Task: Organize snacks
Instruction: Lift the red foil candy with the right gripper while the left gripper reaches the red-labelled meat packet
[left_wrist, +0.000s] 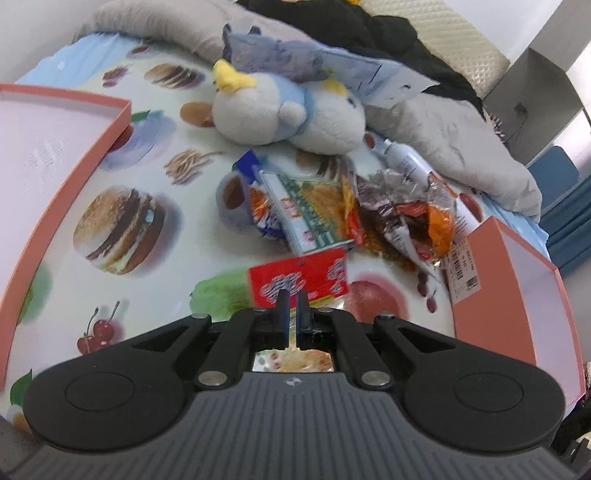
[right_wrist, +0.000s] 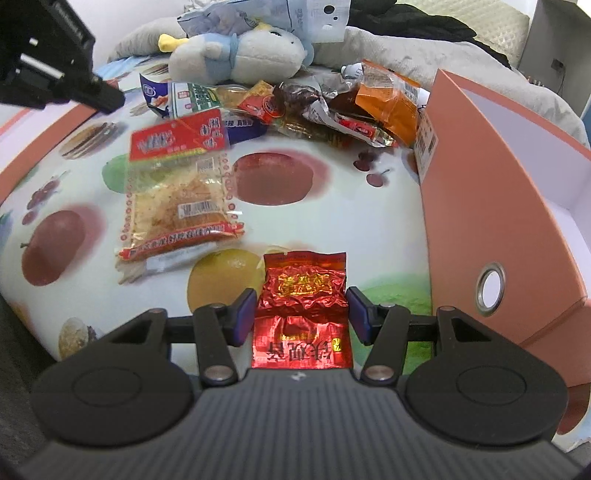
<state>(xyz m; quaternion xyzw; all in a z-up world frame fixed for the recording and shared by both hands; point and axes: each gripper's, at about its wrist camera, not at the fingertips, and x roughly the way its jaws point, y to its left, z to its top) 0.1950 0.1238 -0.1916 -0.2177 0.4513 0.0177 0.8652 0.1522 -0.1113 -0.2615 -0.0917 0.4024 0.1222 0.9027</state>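
A red foil packet (right_wrist: 301, 295) with gold lettering sits between the blue pads of my right gripper (right_wrist: 301, 314). Both pads touch its side edges, so the jaws are shut on it, low over the printed cloth. A clear snack packet with a red header (right_wrist: 177, 192) lies flat to its left. In the left wrist view that red header (left_wrist: 299, 277) lies just beyond my left gripper (left_wrist: 293, 301). Its fingers are almost together and nothing is pinched between them. Part of the packet shows under the fingers.
A heap of mixed snack wrappers (left_wrist: 369, 206) (right_wrist: 325, 107) lies in front of a grey-blue plush toy (left_wrist: 288, 114). An orange box (right_wrist: 480, 206) (left_wrist: 491, 295) stands open at the right. An orange-rimmed tray (left_wrist: 122, 122) is at the left. The left tool's black body (right_wrist: 48, 55) hangs at the top left.
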